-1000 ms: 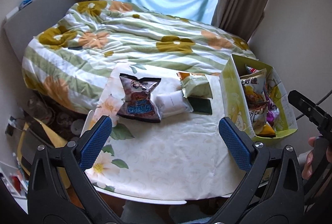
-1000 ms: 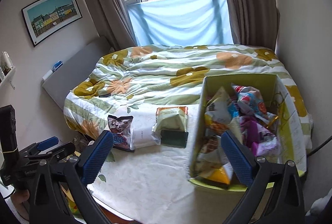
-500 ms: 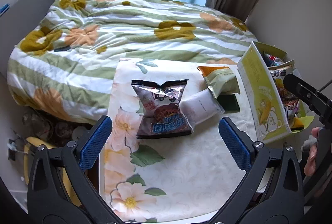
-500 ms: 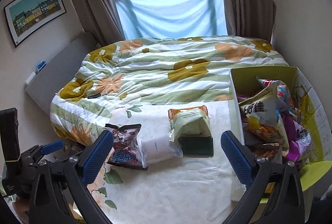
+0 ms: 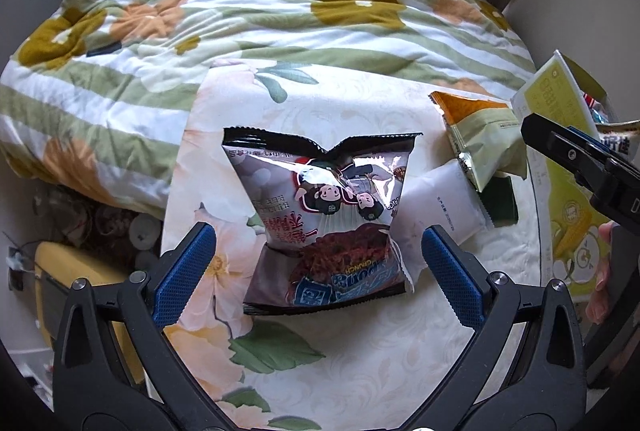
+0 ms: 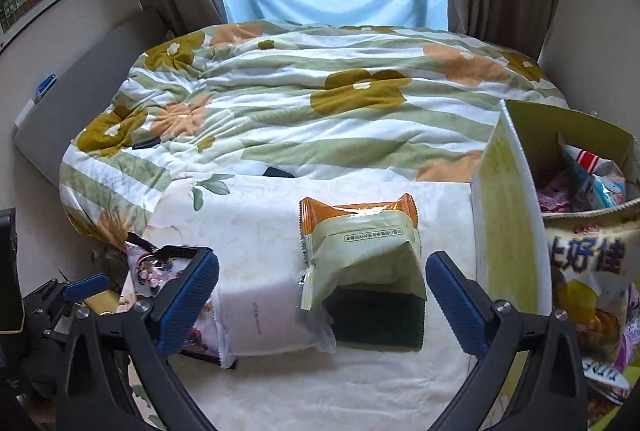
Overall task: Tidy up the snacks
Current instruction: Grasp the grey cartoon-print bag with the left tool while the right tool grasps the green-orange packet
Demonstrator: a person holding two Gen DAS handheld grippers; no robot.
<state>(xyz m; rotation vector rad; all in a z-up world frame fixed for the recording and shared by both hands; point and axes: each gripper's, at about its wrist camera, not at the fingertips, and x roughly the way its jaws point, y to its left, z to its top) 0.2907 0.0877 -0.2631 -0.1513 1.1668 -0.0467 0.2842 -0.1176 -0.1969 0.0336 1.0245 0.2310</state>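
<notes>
A dark noodle-snack bag (image 5: 324, 223) lies on the small table with the floral cloth (image 5: 320, 363). My left gripper (image 5: 316, 275) is open, its blue pads either side of the bag's near end. Beside it lie a white packet (image 5: 440, 207), a pale green and orange packet (image 5: 480, 135) and a dark green packet (image 5: 502, 199). My right gripper (image 6: 322, 305) is open, low over the green and orange packet (image 6: 360, 243) and the dark green packet (image 6: 376, 319). A yellow-green box (image 6: 508, 215) full of snacks stands at the right.
A bed with a flowered quilt (image 6: 300, 103) lies beyond the table. Clutter and a yellow object (image 5: 68, 271) sit on the floor at the left. The right gripper shows at the right edge of the left wrist view (image 5: 580, 159). A wall is close behind the box.
Both grippers have moved forward and down toward the table. The left one has come over the dark bag, the right one over the green packets. Both stayed open.
</notes>
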